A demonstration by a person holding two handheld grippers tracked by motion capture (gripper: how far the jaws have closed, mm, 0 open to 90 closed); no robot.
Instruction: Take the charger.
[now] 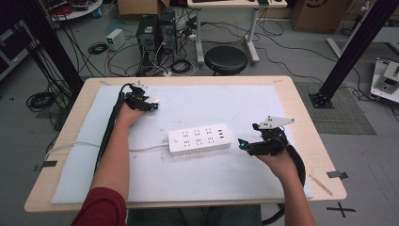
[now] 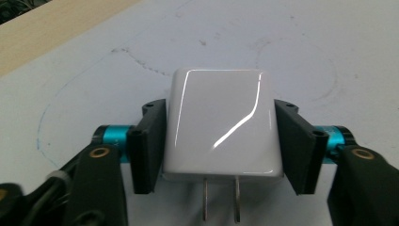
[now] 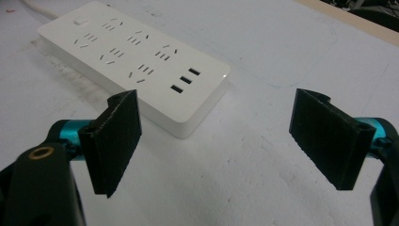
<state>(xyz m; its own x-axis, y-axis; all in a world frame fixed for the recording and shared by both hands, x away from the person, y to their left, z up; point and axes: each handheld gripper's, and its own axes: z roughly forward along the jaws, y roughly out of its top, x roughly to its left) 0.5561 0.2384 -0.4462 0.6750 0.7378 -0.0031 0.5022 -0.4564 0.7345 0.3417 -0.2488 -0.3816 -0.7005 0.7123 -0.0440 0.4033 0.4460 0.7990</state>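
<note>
A white power strip (image 1: 200, 139) lies in the middle of the white mat, its cord running off to the left. In the right gripper view the strip (image 3: 136, 61) shows several sockets and three USB ports. My left gripper (image 1: 149, 104) is at the mat's far left, shut on a glossy white plug adapter (image 2: 221, 125); the adapter's two metal prongs point back toward the camera. My right gripper (image 1: 244, 146) sits just right of the strip, open, with nothing between its pads (image 3: 117, 141).
The white mat (image 1: 188, 179) covers most of the wooden table (image 1: 301, 108). Beyond the table's far edge stand a black stool (image 1: 226, 59), computer cases and tangled cables on the floor. A black frame post (image 1: 353, 47) rises at the right.
</note>
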